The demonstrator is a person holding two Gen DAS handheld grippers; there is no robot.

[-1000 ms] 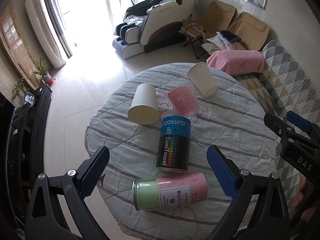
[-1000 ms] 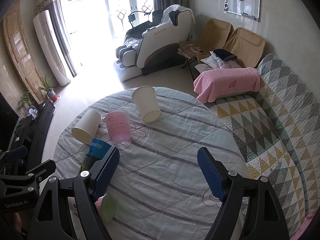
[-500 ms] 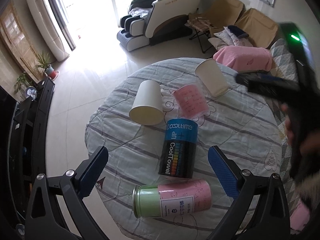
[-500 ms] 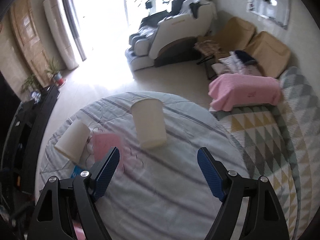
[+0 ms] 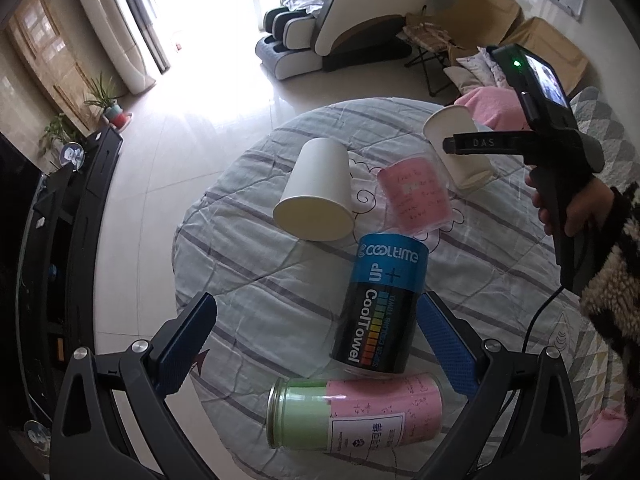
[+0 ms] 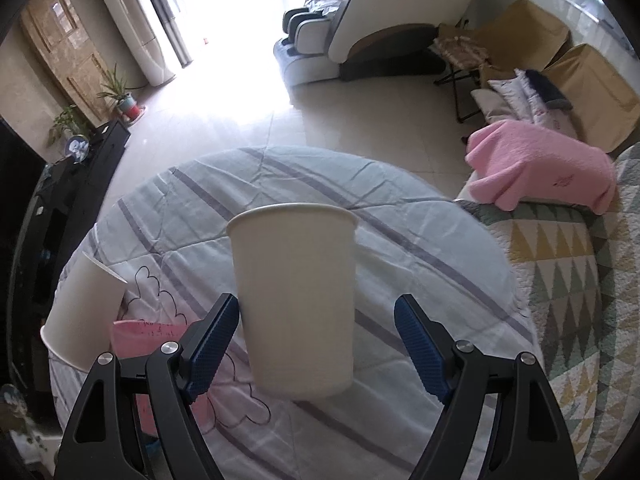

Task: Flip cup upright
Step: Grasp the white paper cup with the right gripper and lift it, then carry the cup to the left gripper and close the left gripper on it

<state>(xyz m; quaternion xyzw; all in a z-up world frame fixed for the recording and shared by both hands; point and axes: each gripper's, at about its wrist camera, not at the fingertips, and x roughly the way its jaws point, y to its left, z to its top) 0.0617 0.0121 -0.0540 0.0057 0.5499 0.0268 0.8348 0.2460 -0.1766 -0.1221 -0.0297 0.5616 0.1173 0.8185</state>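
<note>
- The right hand-held gripper (image 6: 316, 344) is spread wide, with a white paper cup (image 6: 296, 300) between its blue pads (image 6: 210, 344); the left pad sits just beside the cup wall, the right pad stands apart from it, and neither is clamped on it.
- That cup lies on its side near the far right edge of the round tabletop (image 6: 420, 240), which is covered with a striped grey cloth; in the left wrist view the same cup (image 5: 456, 148) appears behind the right hand-held gripper (image 5: 472, 144), held by the person's hand (image 5: 568, 208).
- The left hand-held gripper (image 5: 316, 336) hangs above the near edge of the tabletop (image 5: 240, 264), its fingers wide apart and holding nothing.
- A second white paper cup (image 5: 316, 196) lies tipped over toward the left edge, its mouth facing the near side.
- Just beside it, to the right, is a pink translucent cup (image 5: 416, 200).
- A blue and black CoolTowel canister (image 5: 380, 304) lies near the middle, between the left hand-held gripper's fingers in that view.
- A green and pink jar (image 5: 356, 412) lies on its side at the near edge, just beside the canister's base.
- A pink blanket (image 6: 540, 164) is draped beyond the tabletop on the right.
</note>
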